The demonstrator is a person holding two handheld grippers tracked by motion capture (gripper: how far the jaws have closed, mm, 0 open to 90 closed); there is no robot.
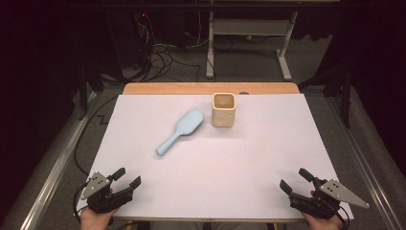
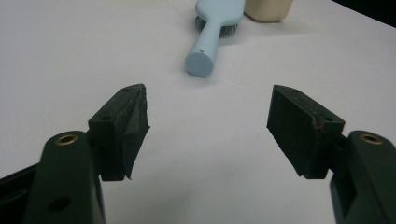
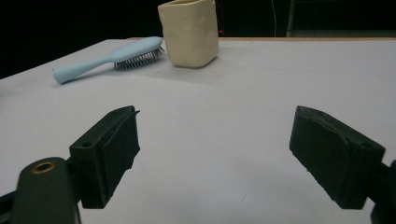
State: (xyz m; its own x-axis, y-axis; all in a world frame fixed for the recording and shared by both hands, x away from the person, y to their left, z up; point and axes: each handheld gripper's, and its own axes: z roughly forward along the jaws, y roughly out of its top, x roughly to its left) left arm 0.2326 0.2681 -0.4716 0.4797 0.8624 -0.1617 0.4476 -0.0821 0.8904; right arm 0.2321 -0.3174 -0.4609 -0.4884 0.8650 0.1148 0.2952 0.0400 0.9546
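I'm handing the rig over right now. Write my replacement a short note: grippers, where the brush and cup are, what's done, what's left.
Left gripper: open, holding nothing, at the near left edge of the table.
Right gripper: open, holding nothing, near right edge.
Blue hairbrush: lying bristles down mid-table, handle toward the left gripper.
Beige cup: upright just right of the brush head.
Done: nothing grasped.
Left: probably pick up the brush; the left gripper is nearer.

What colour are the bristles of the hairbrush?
Dark grey bristles under the light blue hairbrush; clearest in the right gripper view.
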